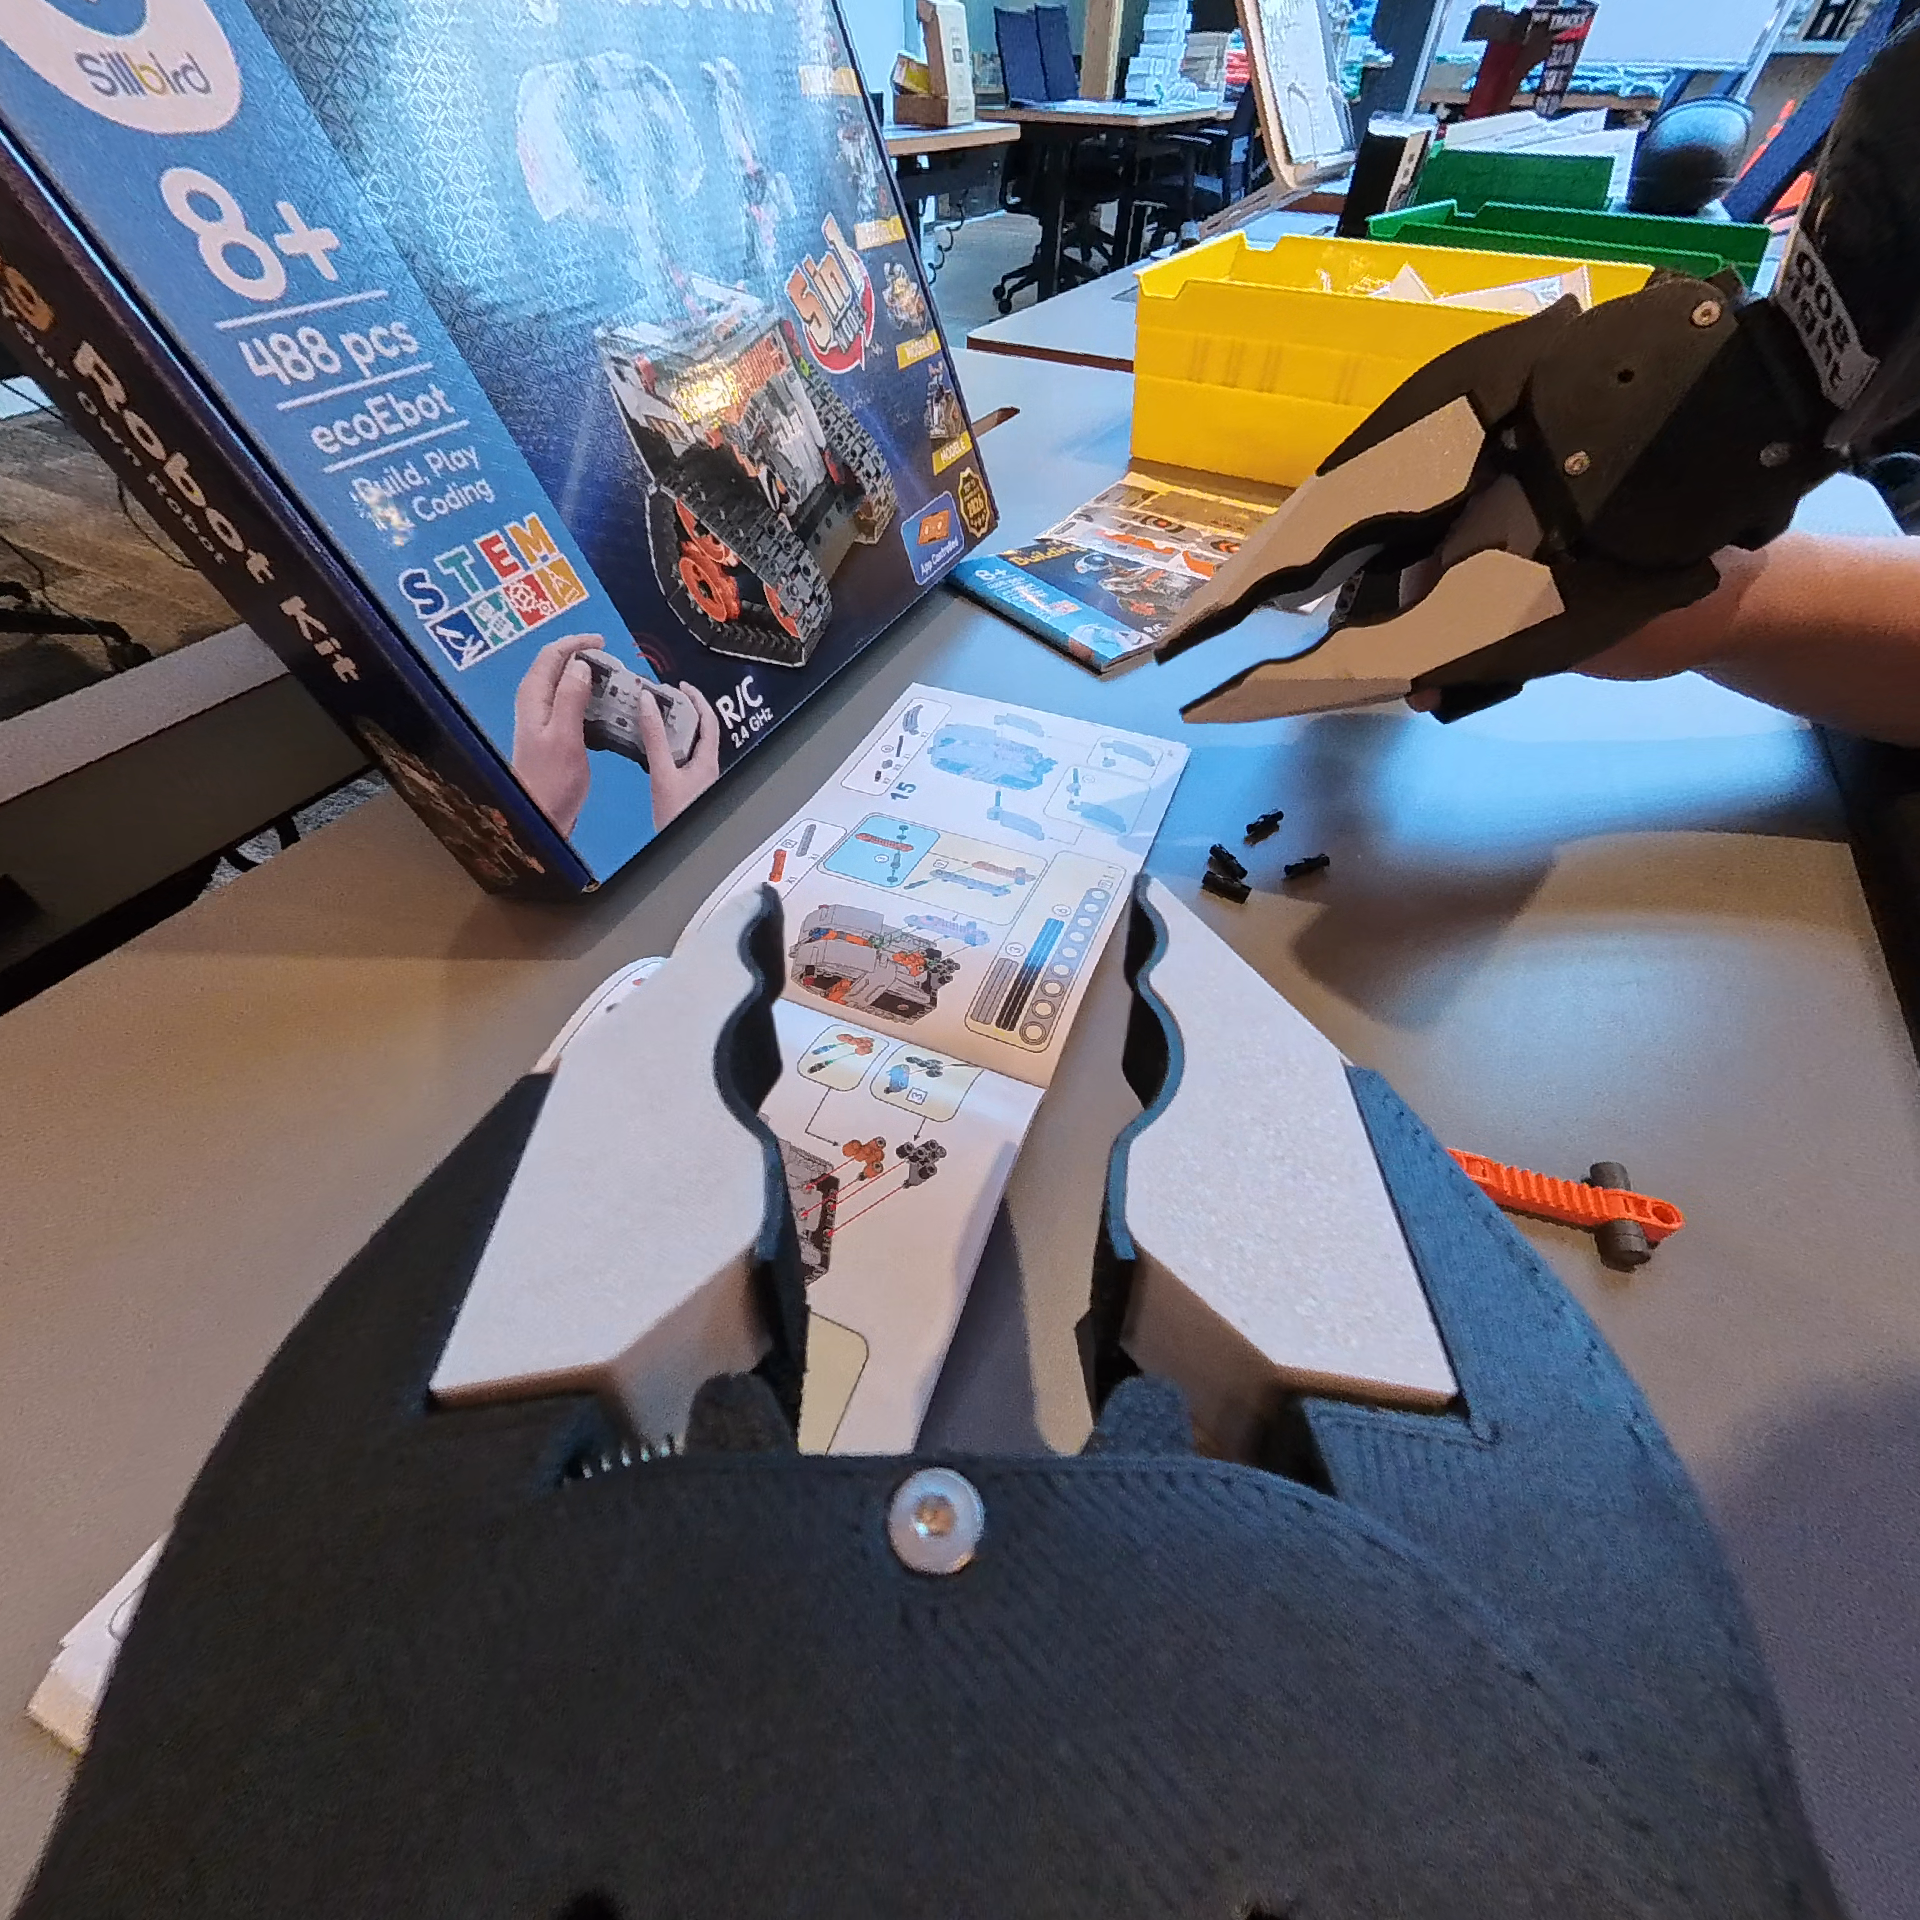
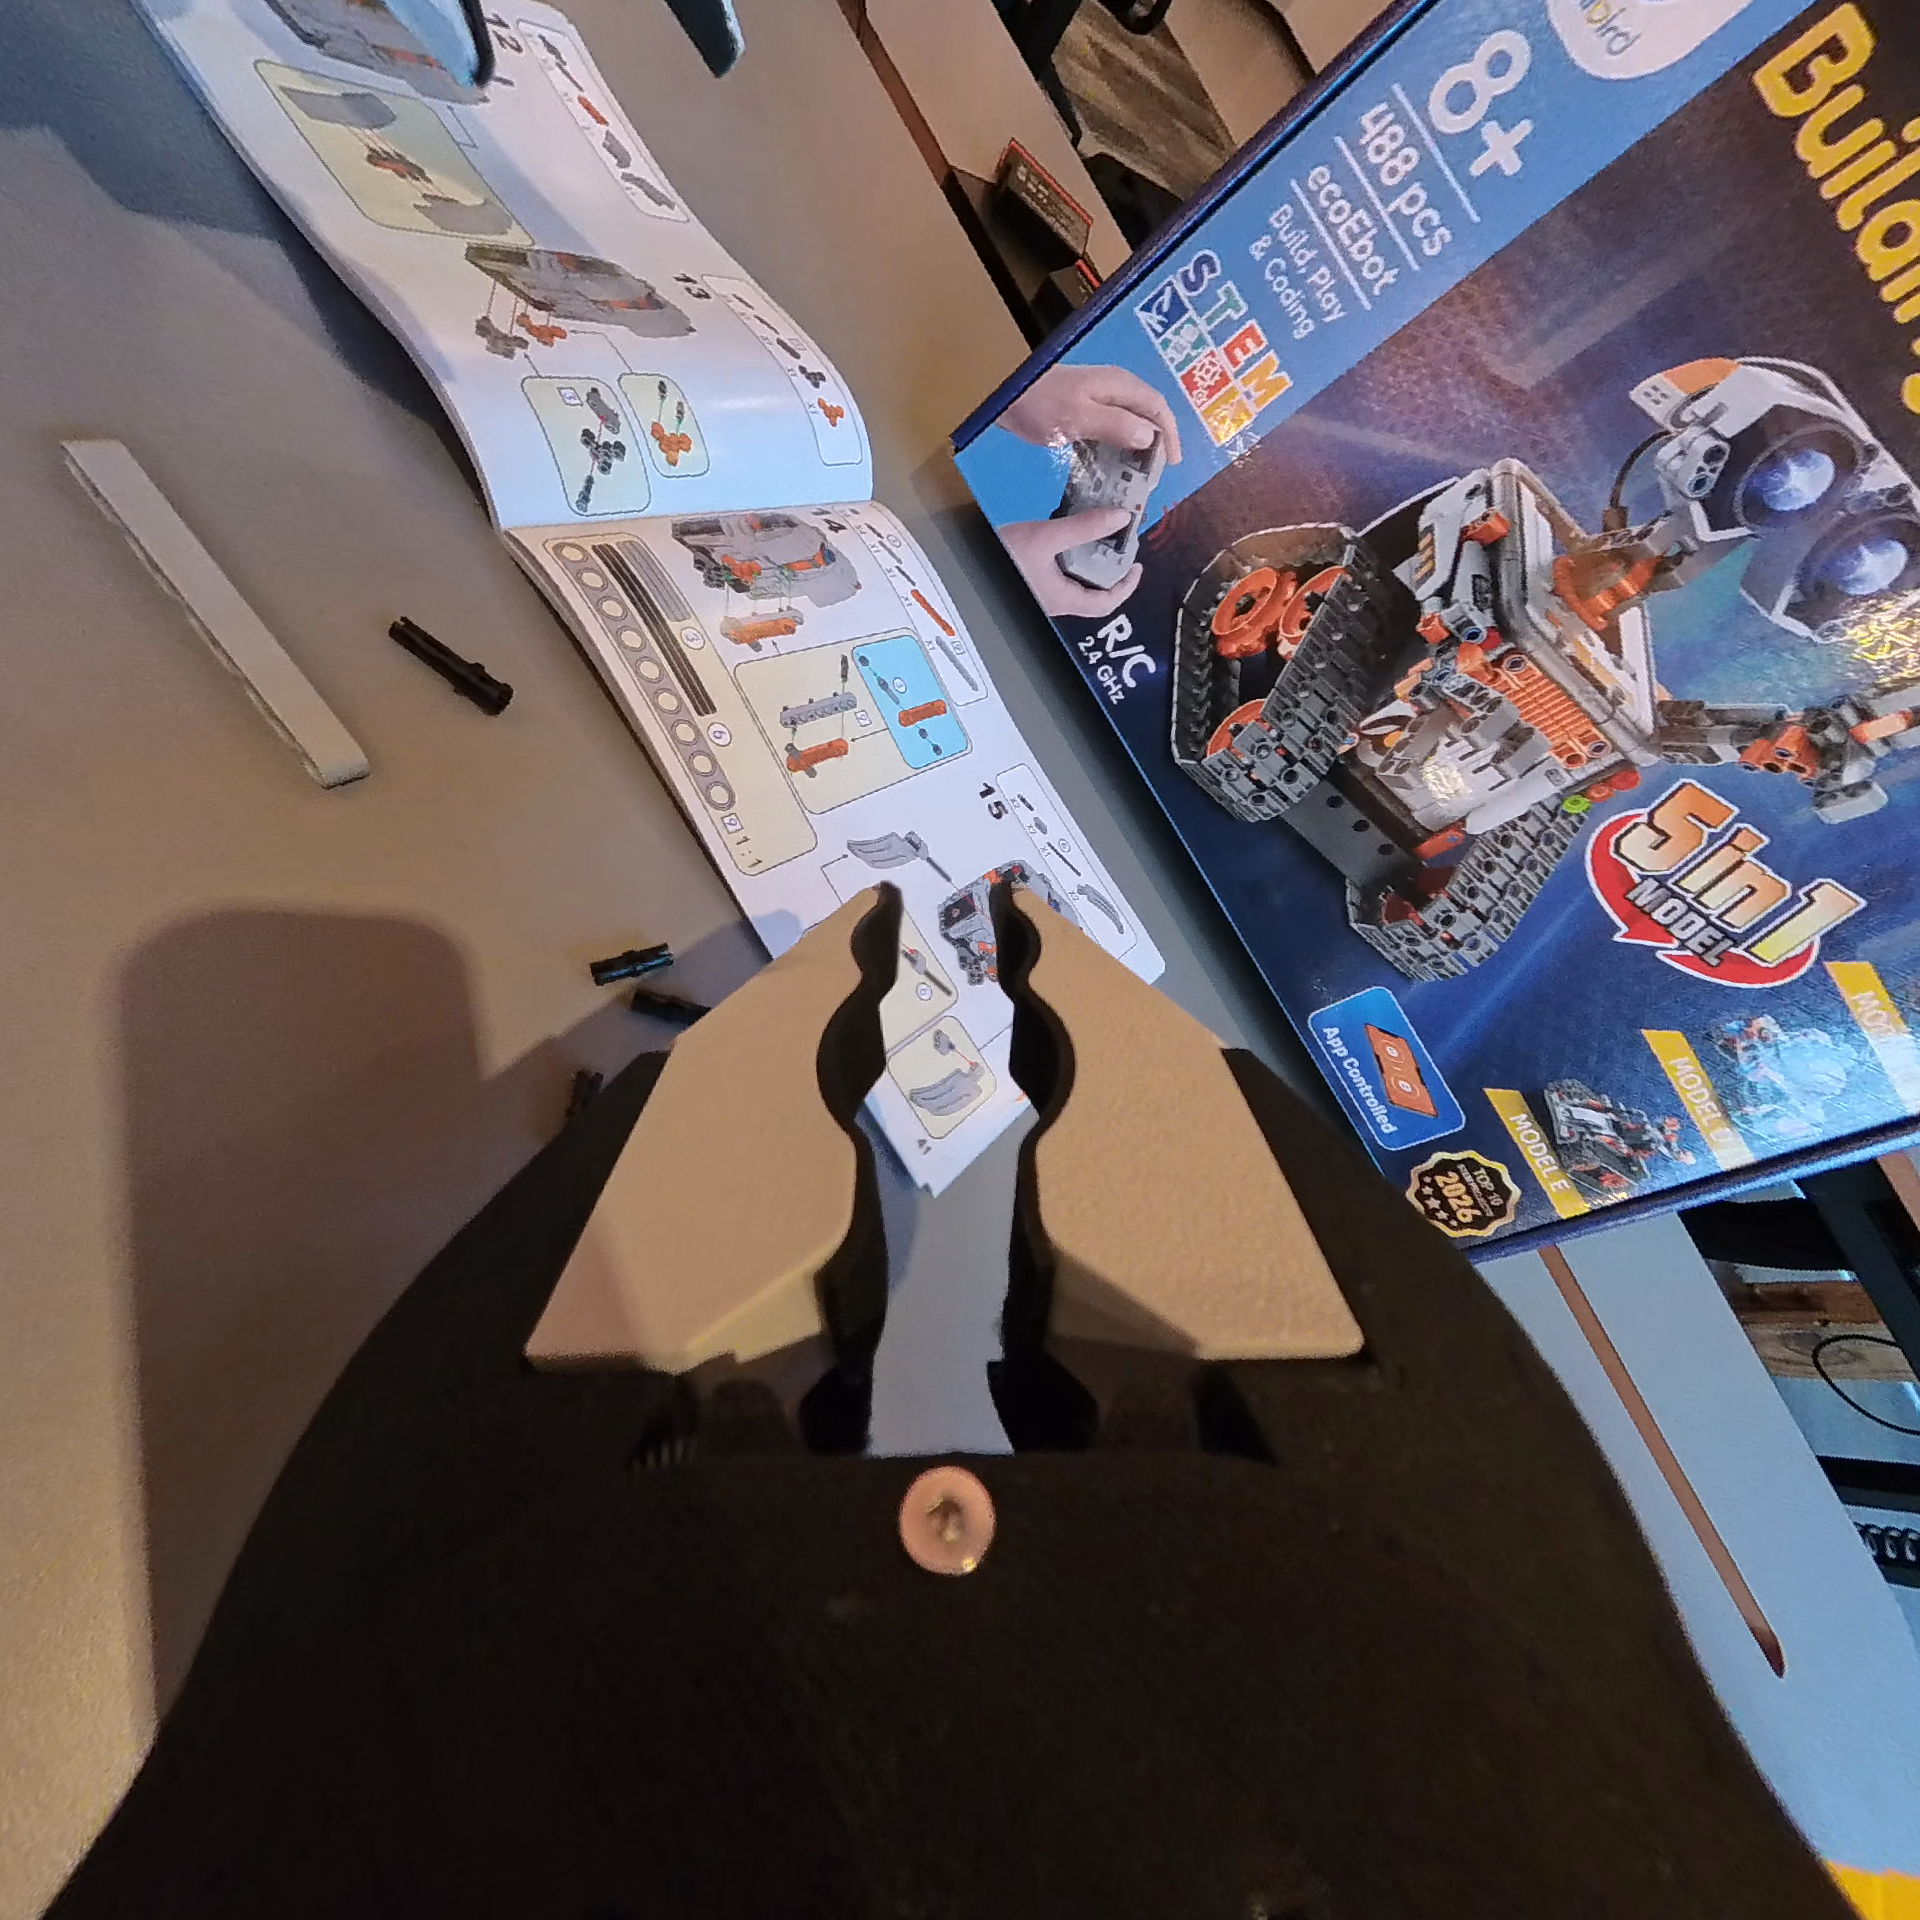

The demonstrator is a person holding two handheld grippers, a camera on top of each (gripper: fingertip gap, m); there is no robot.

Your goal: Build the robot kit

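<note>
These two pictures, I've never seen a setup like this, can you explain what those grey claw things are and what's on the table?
They are hand-held two-finger grippers, each carrying its own camera. The left wrist view looks along the left gripper, open and empty above an open instruction booklet on the grey table. The right gripper, held by a person's hand, shows there too; its own view shows it slightly open, holding nothing. Nearby lie small black pins, an orange toothed strip, a yellow bin and a leaning blue toy box.

Glossy cardboard box; matt paper booklet; smooth grey tabletop.
</note>
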